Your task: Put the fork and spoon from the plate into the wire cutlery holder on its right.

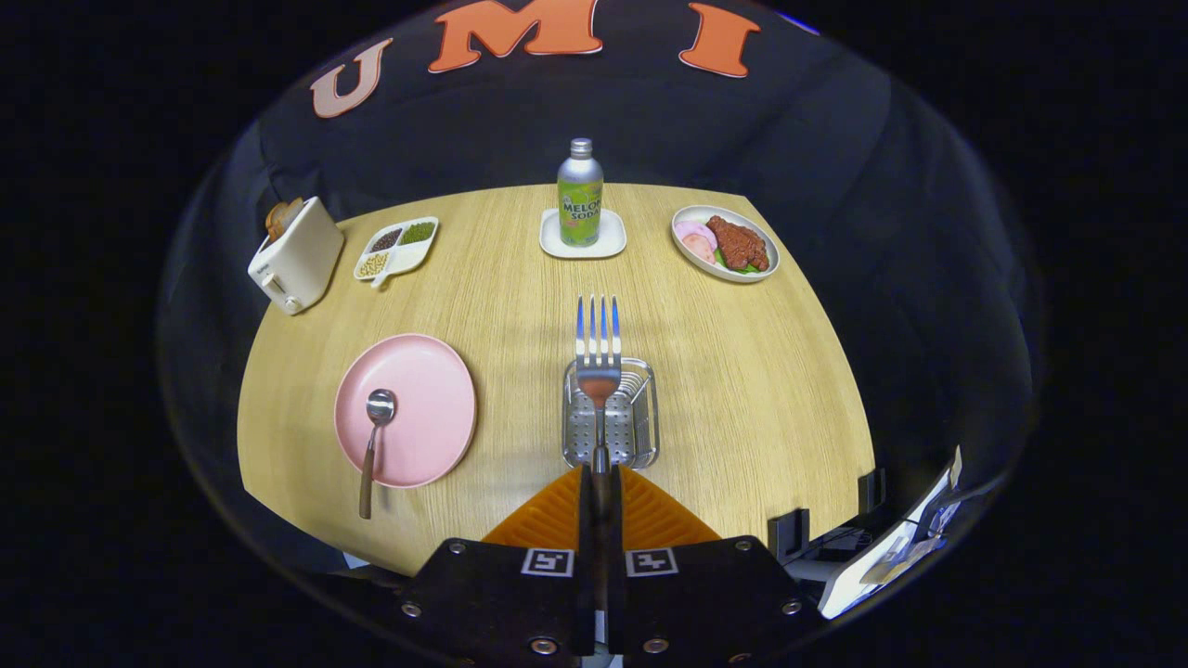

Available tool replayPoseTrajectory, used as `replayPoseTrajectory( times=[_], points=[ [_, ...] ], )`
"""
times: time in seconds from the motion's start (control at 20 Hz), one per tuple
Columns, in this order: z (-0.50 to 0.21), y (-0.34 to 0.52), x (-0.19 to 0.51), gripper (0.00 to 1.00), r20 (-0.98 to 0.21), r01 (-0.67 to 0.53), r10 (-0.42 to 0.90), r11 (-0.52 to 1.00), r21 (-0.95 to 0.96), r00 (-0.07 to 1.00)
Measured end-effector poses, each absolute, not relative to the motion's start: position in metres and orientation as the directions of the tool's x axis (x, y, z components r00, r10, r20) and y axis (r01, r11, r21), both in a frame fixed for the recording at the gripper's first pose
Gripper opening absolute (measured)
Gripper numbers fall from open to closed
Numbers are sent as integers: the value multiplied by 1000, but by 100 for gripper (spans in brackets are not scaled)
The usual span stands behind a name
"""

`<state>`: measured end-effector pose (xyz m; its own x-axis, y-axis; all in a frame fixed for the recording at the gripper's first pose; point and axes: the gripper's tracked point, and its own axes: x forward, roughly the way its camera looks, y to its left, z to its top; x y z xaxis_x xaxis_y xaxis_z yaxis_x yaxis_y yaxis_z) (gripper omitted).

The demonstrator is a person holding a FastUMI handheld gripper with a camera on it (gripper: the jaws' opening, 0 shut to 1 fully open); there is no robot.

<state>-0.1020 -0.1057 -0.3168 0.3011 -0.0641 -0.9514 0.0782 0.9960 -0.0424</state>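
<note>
On the desk [742,390], a toaster [295,255] stands far left beside a divided dish [396,249] of beans. Nearer, the spoon [375,436] lies on the pink plate [422,390], its handle over the rim. At centre the gripper [600,478] has its jaws pinching the fork [599,357] by the handle, tines pointing forward over the holder [610,417]. Beyond stands a bottle [580,193] on a coaster [583,237]; right of it, a plate of food [725,243].

A toaster [297,255], divided dish [397,248], soda bottle [580,194] on coaster [583,247], and food plate [725,243] ring the table [742,371].
</note>
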Motion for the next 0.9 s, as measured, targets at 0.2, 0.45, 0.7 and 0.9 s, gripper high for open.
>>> replayPoseTrajectory(
  times=[0.2,0.45,0.7,0.9],
  points=[
    [-333,-110,-109,6,-973,39,-55,998,-48,223],
    [-343,-120,-116,6,-991,-25,-52,998,-56,127],
    [-355,-131,-116,7,-997,-86,-58,994,-61,45],
    [-359,-133,-97,8,-997,-81,-43,996,-48,64]
  ],
)
